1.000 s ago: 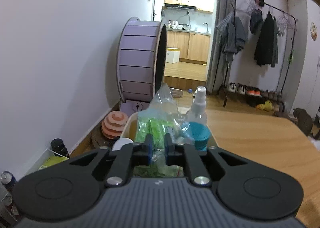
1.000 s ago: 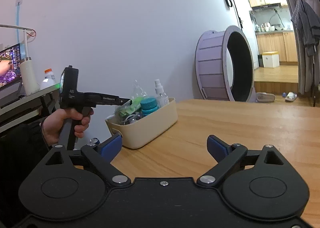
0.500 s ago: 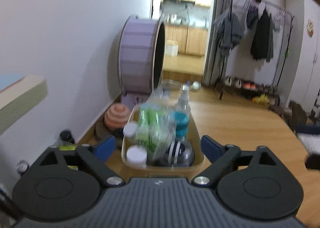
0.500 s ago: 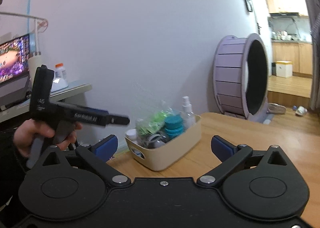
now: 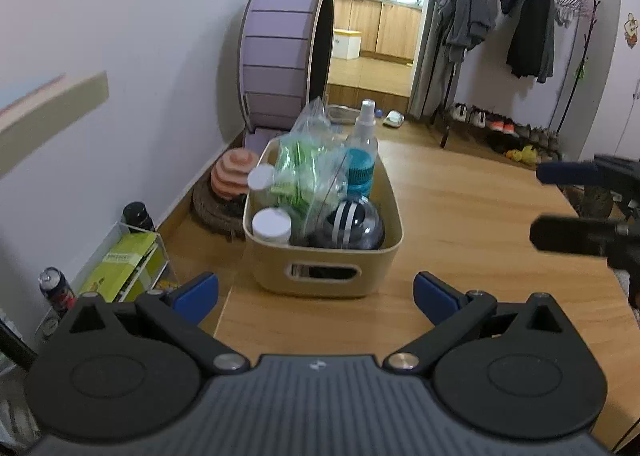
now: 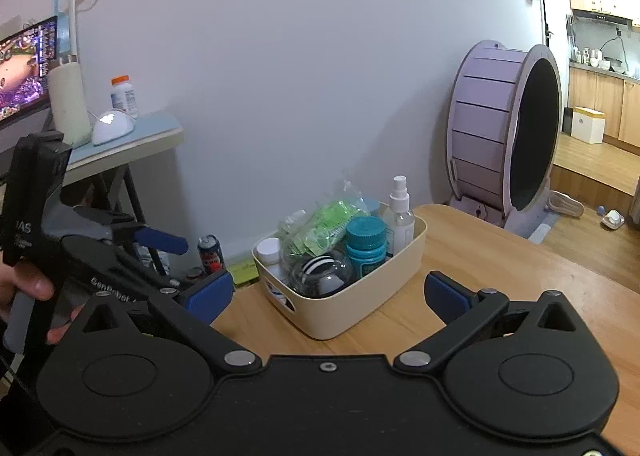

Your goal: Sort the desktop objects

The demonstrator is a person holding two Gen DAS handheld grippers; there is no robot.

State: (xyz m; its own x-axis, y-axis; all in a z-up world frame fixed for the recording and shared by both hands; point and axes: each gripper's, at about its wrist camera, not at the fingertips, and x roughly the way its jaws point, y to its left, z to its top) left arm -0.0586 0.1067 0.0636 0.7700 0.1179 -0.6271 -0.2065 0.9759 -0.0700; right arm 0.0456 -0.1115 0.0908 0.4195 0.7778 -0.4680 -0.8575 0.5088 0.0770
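Note:
A beige bin (image 5: pixel 272 272) stands on the wooden table (image 5: pixel 460 215) near its left edge. In it lie a clear bag of green items (image 5: pixel 308 171), a spray bottle (image 5: pixel 362 131), a teal-capped bottle (image 5: pixel 360 171), two white-capped bottles (image 5: pixel 272 223) and a clear dome over a striped ball (image 5: pixel 352 221). My left gripper (image 5: pixel 316 292) is open just short of the bin's handle side, holding nothing. My right gripper (image 6: pixel 326 294) is open and holds nothing, back from the bin (image 6: pixel 376 296) and to its right. The right gripper (image 5: pixel 538 201) also shows at the left wrist view's right edge.
A purple exercise wheel (image 6: pixel 504 135) stands on the floor past the table. Cans (image 5: pixel 56 288) and a clear box of packets (image 5: pixel 124 260) sit on the floor left of the table. A side desk with a monitor (image 6: pixel 24 67) is at the left. A clothes rack (image 5: pixel 520 27) is far right.
The left gripper was shut on the bag of green items over the bin; it has opened and drawn back, and the bag lies in the bin. The right gripper stayed open.

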